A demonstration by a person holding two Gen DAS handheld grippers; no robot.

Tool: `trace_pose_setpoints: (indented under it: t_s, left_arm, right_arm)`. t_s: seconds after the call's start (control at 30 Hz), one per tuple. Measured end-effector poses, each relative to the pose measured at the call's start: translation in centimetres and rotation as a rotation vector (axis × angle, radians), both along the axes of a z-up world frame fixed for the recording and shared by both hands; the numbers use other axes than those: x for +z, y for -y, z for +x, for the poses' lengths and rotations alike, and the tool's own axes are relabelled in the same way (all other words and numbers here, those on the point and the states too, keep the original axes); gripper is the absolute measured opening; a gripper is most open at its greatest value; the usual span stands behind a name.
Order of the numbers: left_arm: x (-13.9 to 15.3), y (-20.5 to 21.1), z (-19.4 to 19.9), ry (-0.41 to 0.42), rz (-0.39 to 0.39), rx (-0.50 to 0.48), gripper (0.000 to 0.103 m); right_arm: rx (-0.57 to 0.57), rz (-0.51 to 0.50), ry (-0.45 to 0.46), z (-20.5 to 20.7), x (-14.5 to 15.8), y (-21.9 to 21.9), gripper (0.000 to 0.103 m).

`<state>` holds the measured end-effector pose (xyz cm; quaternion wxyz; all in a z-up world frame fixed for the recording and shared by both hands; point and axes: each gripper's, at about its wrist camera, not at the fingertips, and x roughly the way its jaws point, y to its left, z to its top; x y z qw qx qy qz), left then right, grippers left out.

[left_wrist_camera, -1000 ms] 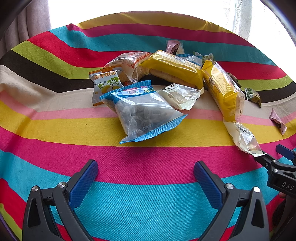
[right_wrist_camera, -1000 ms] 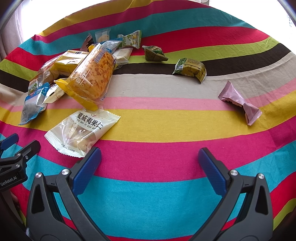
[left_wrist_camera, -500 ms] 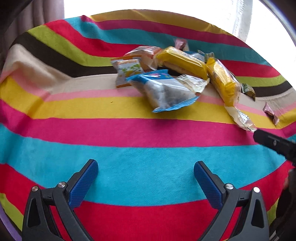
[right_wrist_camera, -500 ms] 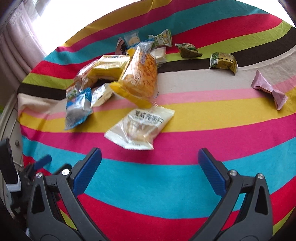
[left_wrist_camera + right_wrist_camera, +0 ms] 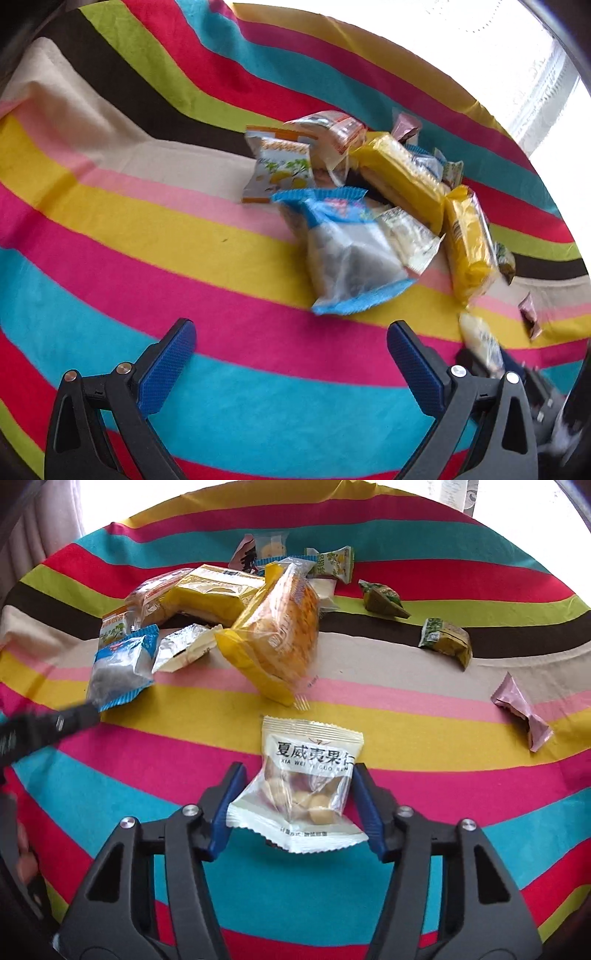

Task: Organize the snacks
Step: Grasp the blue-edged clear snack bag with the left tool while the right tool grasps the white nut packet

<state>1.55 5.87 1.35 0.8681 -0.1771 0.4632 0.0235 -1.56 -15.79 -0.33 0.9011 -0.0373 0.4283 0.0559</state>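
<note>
A white nut packet (image 5: 303, 786) with Chinese print sits between the fingers of my right gripper (image 5: 299, 805), whose jaws have closed in to its two sides. The same packet shows small in the left wrist view (image 5: 480, 341). My left gripper (image 5: 288, 365) is open and empty over the striped cloth, short of a blue-edged clear packet (image 5: 347, 258). A pile of snacks lies behind it: two yellow packs (image 5: 402, 181) (image 5: 469, 247), an orange-and-white packet (image 5: 277, 170) and a red-topped clear one (image 5: 325, 129).
In the right wrist view a large yellow pack (image 5: 277, 631), two green packets (image 5: 380, 600) (image 5: 445, 640) and a pink wrapped sweet (image 5: 521, 712) lie on the striped cloth (image 5: 406, 686). The left gripper (image 5: 48, 727) shows at left. A bright curtained window lies beyond.
My right gripper has moved forward onto the white nut packet and narrowed its jaws around it. The left gripper has swung left and tilted, and stays open.
</note>
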Motion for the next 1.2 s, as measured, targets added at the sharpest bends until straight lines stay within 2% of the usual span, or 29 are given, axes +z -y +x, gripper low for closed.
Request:
trace_pose_setpoints:
  t_s: [0.13,0.27,0.37,0.4,0.43,0.6,0.7,0.93,1.03,1.13,1.2]
  left_arm:
    - [0.7,1.2,3.7,0.035,-0.015,0.076,0.103]
    - [-0.5,2.5,6.8,-0.06,0.156,0.121,0.101]
    - [-0.4,3.7,5.8,-0.033,0.254,0.067,0.07]
    - [-0.3,3.9,5.1,-0.015,0.279,0.042,0.055]
    - [-0.3,3.9,4.4,-0.013,0.276,0.019,0.053]
    - [-0.3,2.7,-1.1,0.046,0.234,-0.037,0.052]
    - [-0.4,2.2,-4.2,0.081,0.235,-0.063,0.052]
    - [-0.6,2.3,-4.1,0.096,0.234,-0.086,0.052]
    - [-0.7,2.3,-5.3,0.095,0.24,-0.084,0.052]
    - [-0.5,2.2,-6.4,0.076,0.214,-0.084,0.052]
    - [-0.3,2.3,-7.8,0.074,0.206,-0.104,0.052]
  right_arm:
    - [0.017,0.012,0.013,-2.0,-0.1,2.5,0.06]
    - [0.029,0.021,0.031,-2.1,-0.2,3.1,0.061]
    - [0.027,0.027,0.048,-1.9,-0.3,2.8,0.062]
    - [0.025,0.032,0.047,-1.9,-0.3,2.8,0.063]
    - [0.025,0.036,0.047,-1.9,-0.3,2.9,0.063]
    - [0.025,0.062,0.048,-1.9,-0.3,3.2,0.063]
    - [0.024,0.055,0.048,-1.8,-0.3,3.1,0.063]
    - [0.021,0.028,0.05,-1.8,-0.3,2.8,0.062]
    - [0.018,0.022,0.05,-1.8,-0.3,2.7,0.062]
    - [-0.008,0.046,0.047,-2.4,-0.1,3.3,0.06]
    - [-0.027,0.101,0.039,-3.6,0.1,3.8,0.06]
